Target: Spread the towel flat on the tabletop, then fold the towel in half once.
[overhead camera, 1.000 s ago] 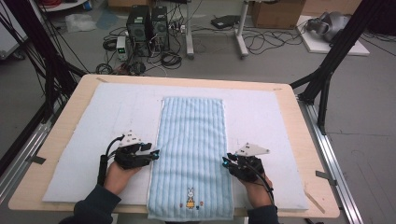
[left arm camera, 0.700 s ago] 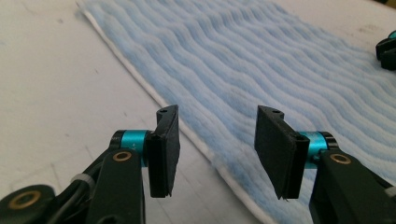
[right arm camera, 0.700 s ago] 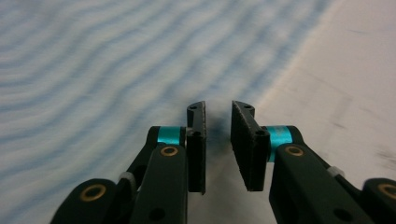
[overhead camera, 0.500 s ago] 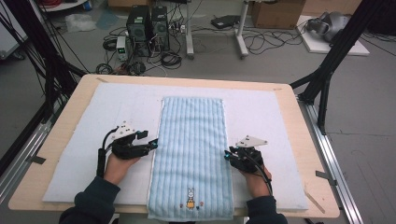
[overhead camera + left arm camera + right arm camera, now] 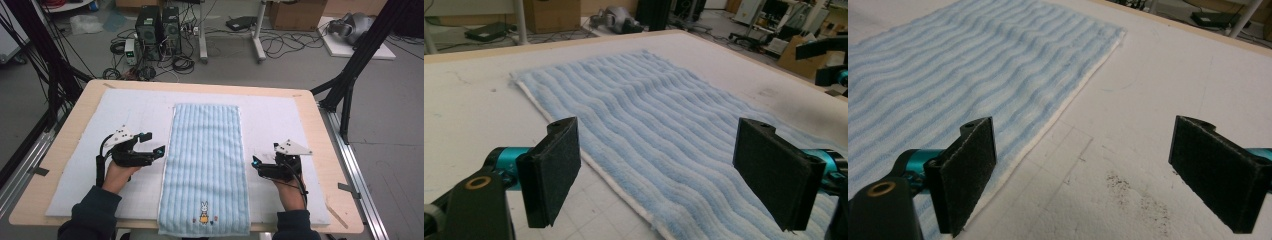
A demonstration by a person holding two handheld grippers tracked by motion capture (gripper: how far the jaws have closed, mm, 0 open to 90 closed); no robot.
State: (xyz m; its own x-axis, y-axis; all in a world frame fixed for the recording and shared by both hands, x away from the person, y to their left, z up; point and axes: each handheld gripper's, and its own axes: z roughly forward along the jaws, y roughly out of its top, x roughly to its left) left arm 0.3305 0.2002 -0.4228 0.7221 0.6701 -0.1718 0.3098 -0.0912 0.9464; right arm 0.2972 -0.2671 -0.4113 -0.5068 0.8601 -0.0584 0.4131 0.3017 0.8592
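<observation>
The wooden tabletop (image 5: pixel 320 107) fills the middle of the high view, and most of it is covered by a white padded mat (image 5: pixel 135 112) marked with a faint grid and some dark smudges. Down the middle of that mat lies a light blue striped towel (image 5: pixel 205 165), spread flat and lengthwise, its far short edge well short of the mat's far edge and its near short edge at the tabletop's near edge. A small embroidered rabbit (image 5: pixel 204 212) sits near that near end. A thin white hem runs along the towel's long sides.

The left tool (image 5: pixel 155 146) is held low above the mat just beside the towel's left long edge, about halfway along it, its jaws pointing toward the towel. In the left gripper view (image 5: pixel 664 172) its two black jaws stand wide apart with nothing between them; the towel's hem passes under the gap, so one jaw is above bare mat and the other above the blue pile.

The right tool (image 5: pixel 256 164) sits just beside the towel's right long edge, a little nearer the person than the left one. In the right gripper view (image 5: pixel 1098 172) its jaws are likewise spread wide and hold nothing, the left jaw over the towel's hem and the other over the smudged mat.
</observation>
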